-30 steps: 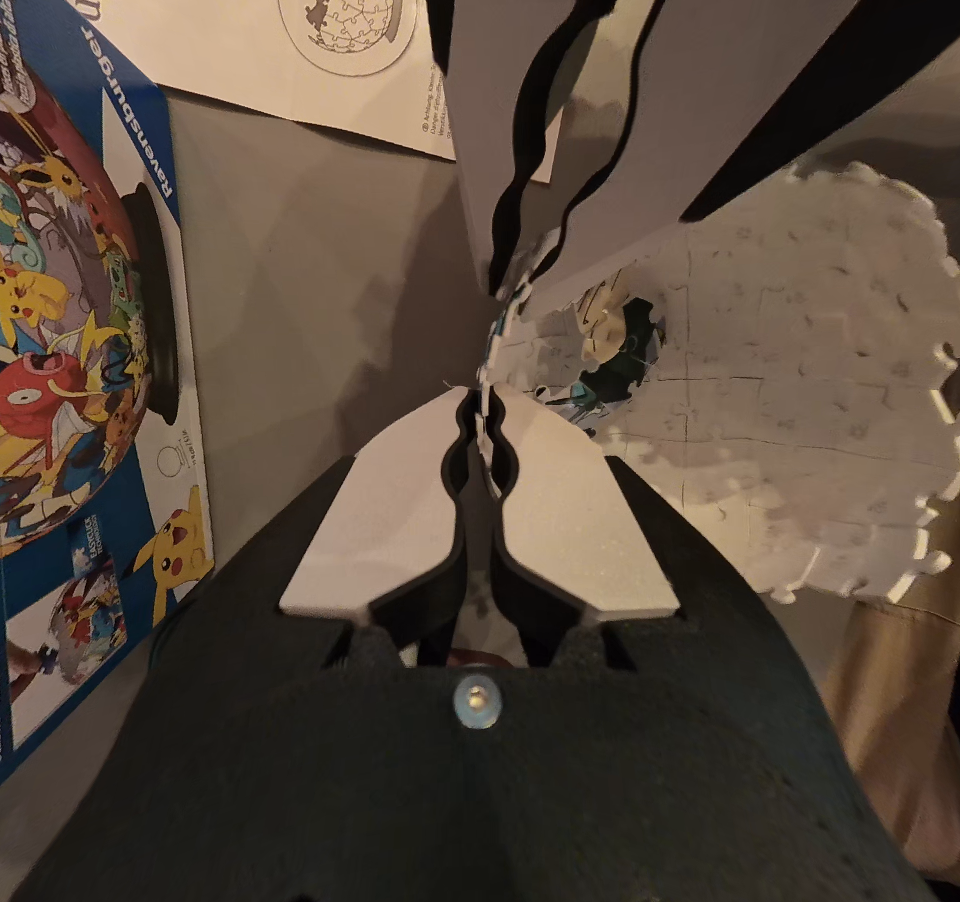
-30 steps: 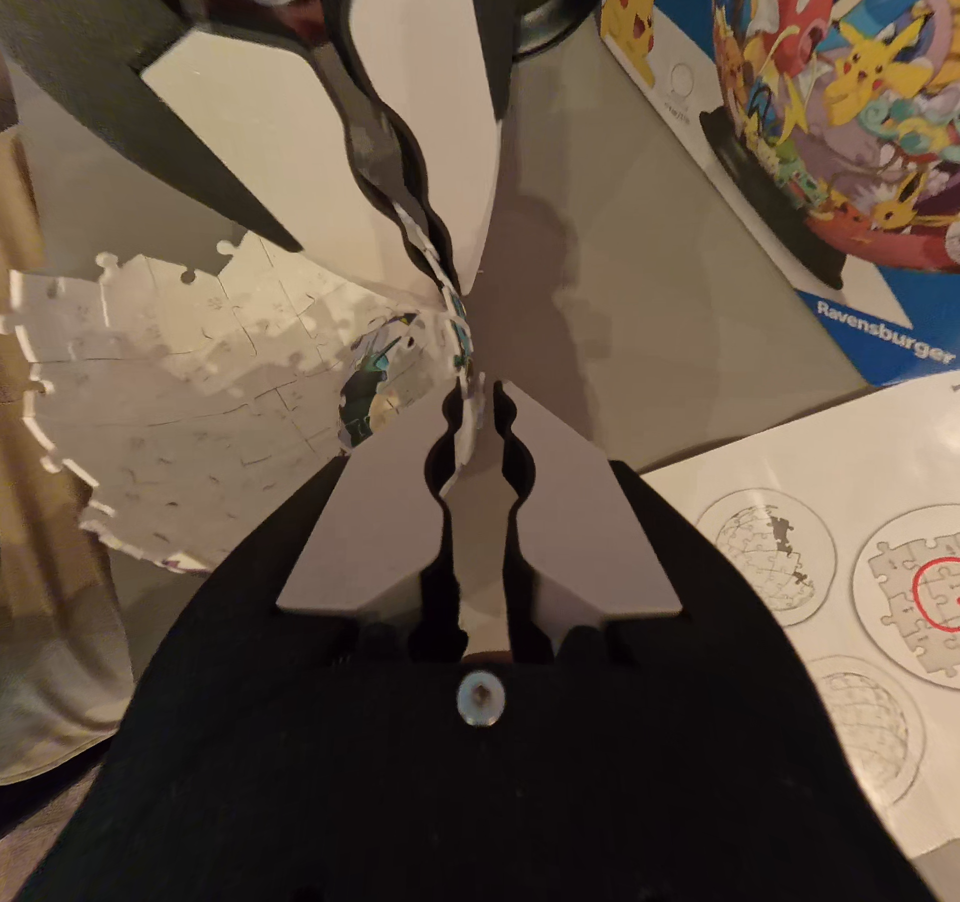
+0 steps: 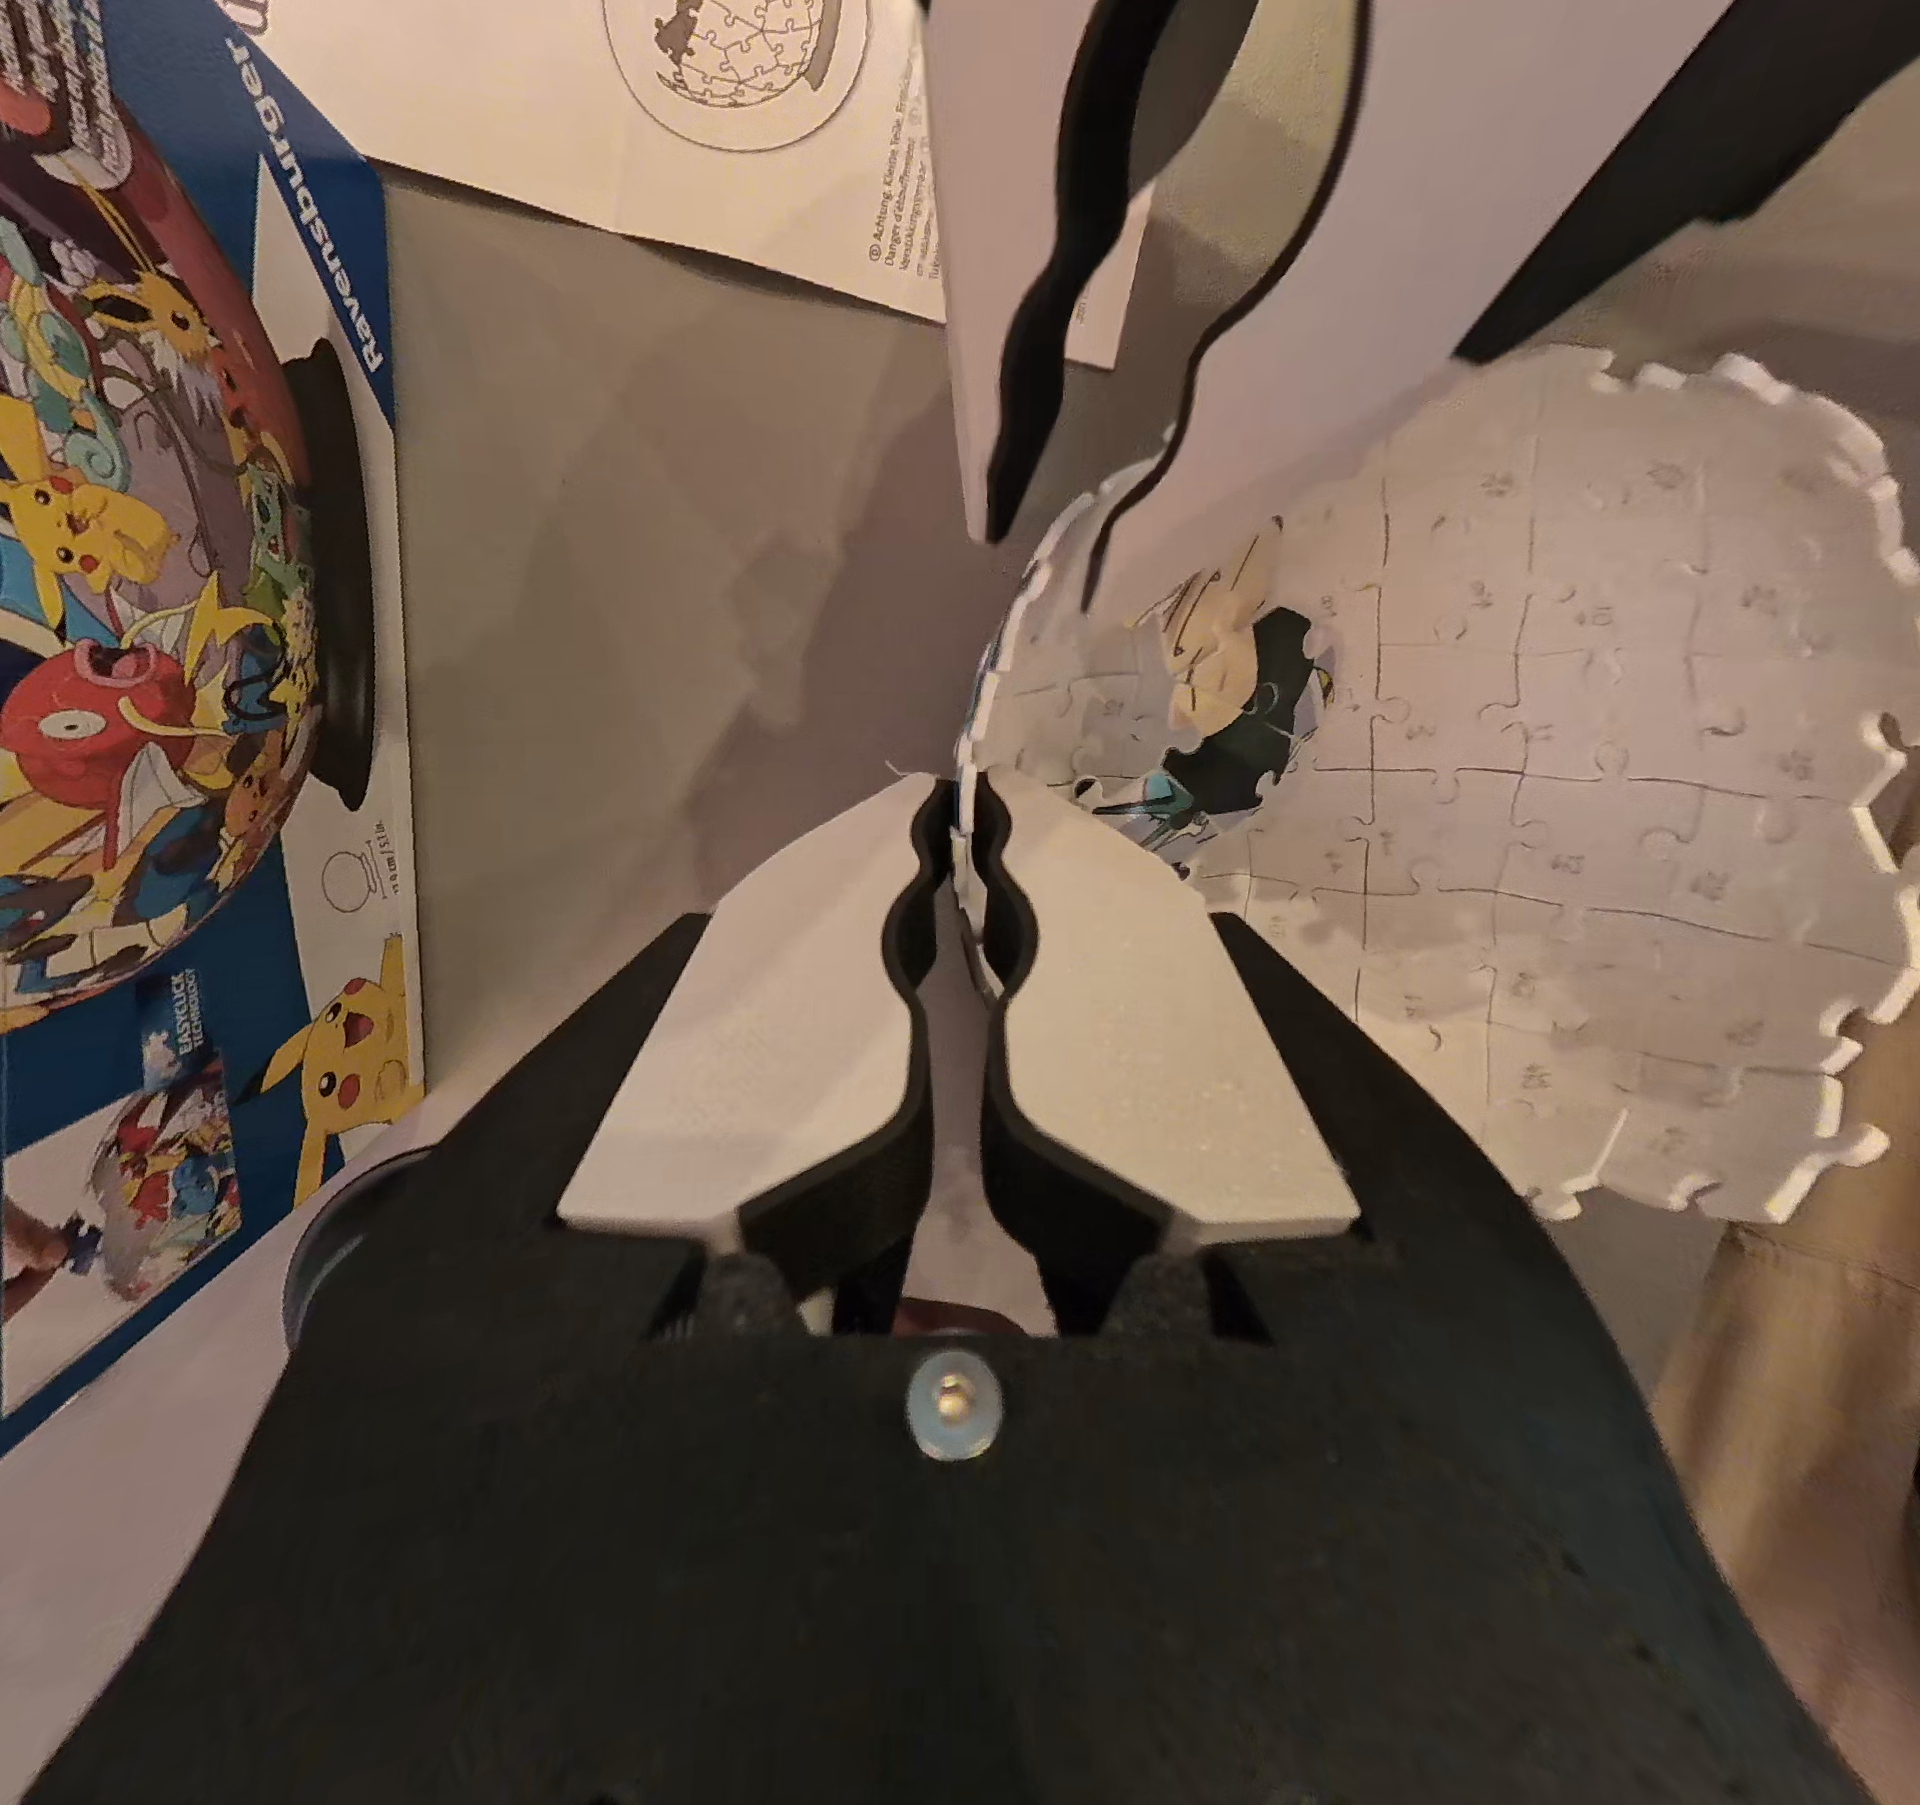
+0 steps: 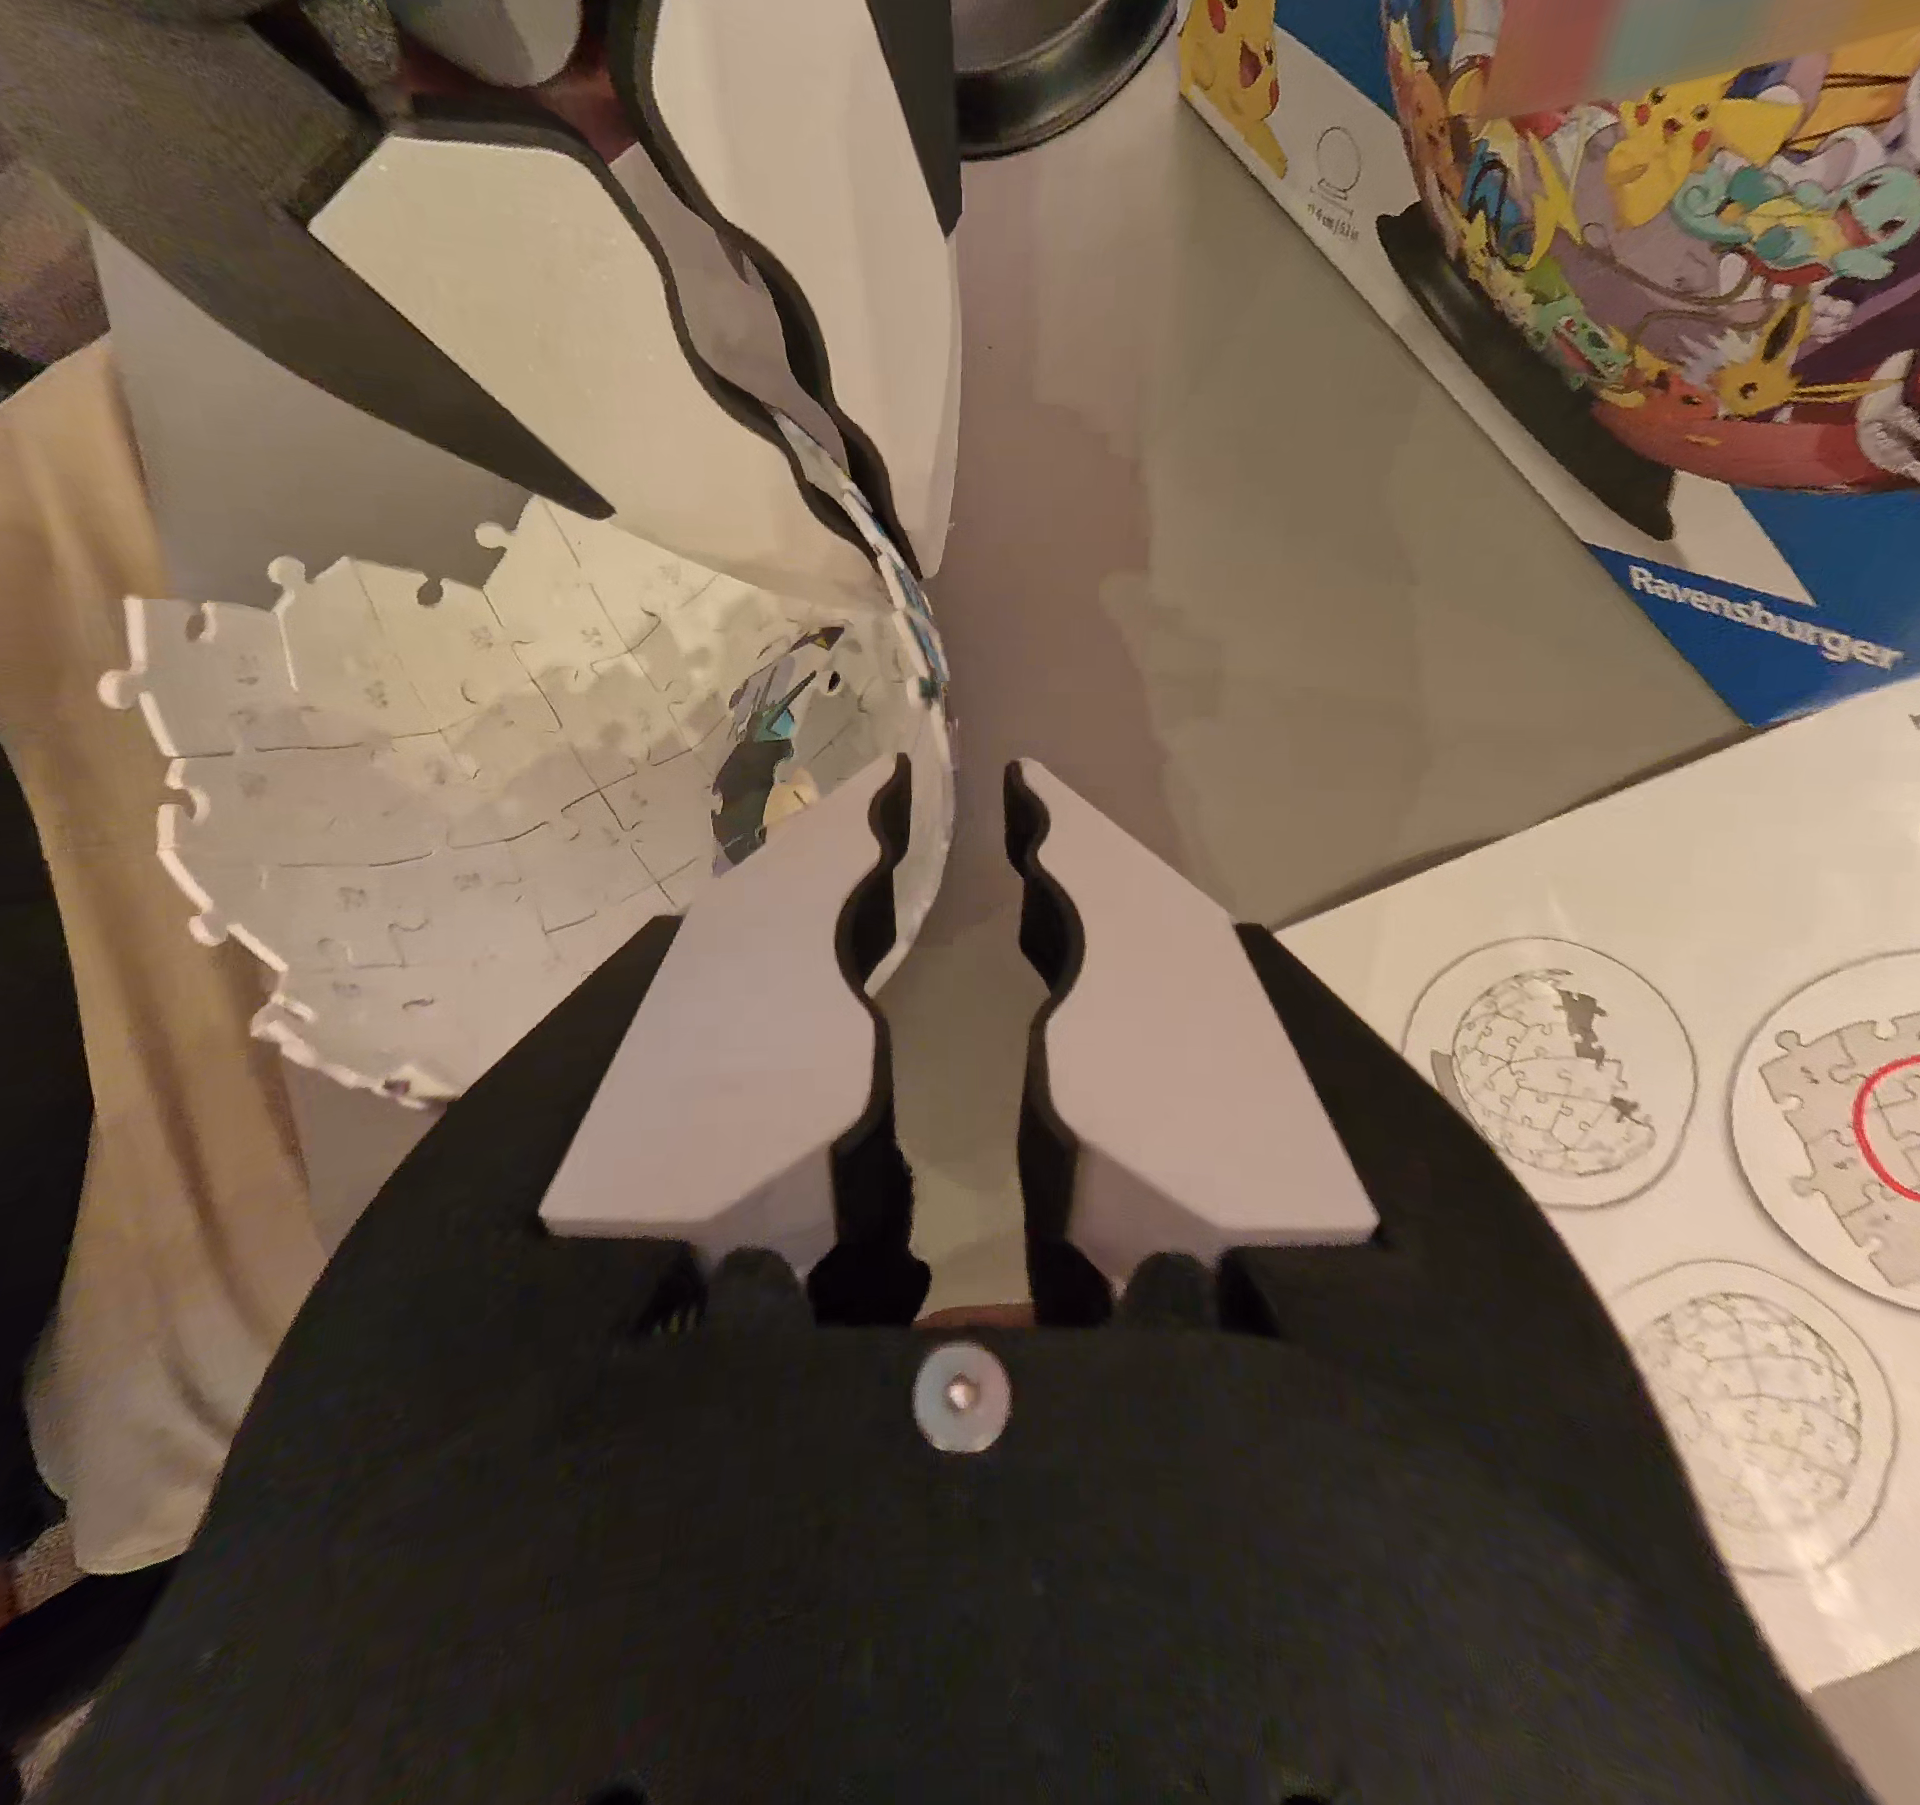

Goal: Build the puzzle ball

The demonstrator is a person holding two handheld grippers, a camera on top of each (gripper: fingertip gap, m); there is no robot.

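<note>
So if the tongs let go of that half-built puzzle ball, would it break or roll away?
The half-built puzzle ball is probably light: the left tongs hold it up by one thin rim. It is a curved shell, so it may rock or roll. It could come apart if bumped, since it is separate pieces with a hole and an open, jagged edge.

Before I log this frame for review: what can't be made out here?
- Puzzle ball shell: printed outer face turned away, both views.
- Rim inside the left tool: hidden by its pads.
- Puzzle box: cut by edges, partly mosaic-covered, right view.
- Right tool: open; contact with the rim unclear.
</note>
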